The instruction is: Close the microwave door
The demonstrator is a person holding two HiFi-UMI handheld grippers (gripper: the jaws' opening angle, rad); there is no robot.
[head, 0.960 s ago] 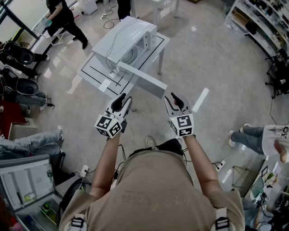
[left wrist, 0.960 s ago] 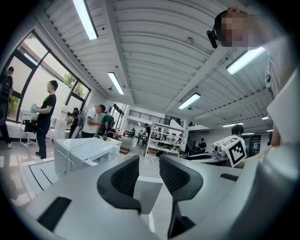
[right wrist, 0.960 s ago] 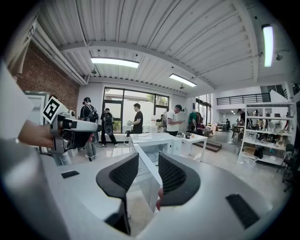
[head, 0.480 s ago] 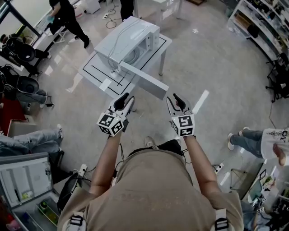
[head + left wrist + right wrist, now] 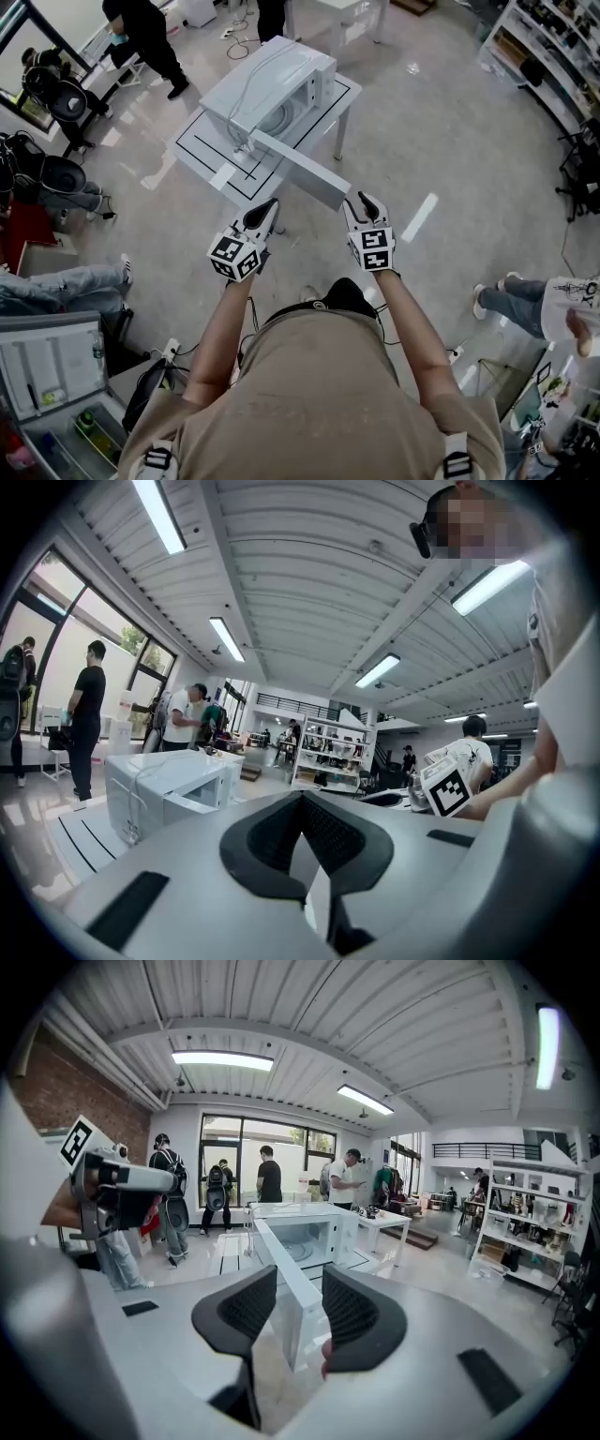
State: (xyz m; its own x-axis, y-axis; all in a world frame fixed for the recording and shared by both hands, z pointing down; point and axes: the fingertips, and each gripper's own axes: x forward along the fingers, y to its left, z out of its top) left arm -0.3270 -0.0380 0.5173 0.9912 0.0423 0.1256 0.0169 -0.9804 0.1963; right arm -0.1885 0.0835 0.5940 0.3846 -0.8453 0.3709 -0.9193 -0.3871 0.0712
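We are facing the microwave [image 5: 267,80] with its door [image 5: 300,169] hanging open.
It is sitting on the white table [image 5: 202,155], a glass turntable [image 5: 298,1251] lying in its cavity. Our right gripper [image 5: 362,204] is holding its jaws apart near the door's free end, while our left gripper [image 5: 267,211] is hanging empty, jaws just closed together.

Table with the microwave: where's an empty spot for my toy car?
Free: the bare strip of table between the microwave and the table's left edge. Crowded: in front, where the open door sticks out toward the right gripper.
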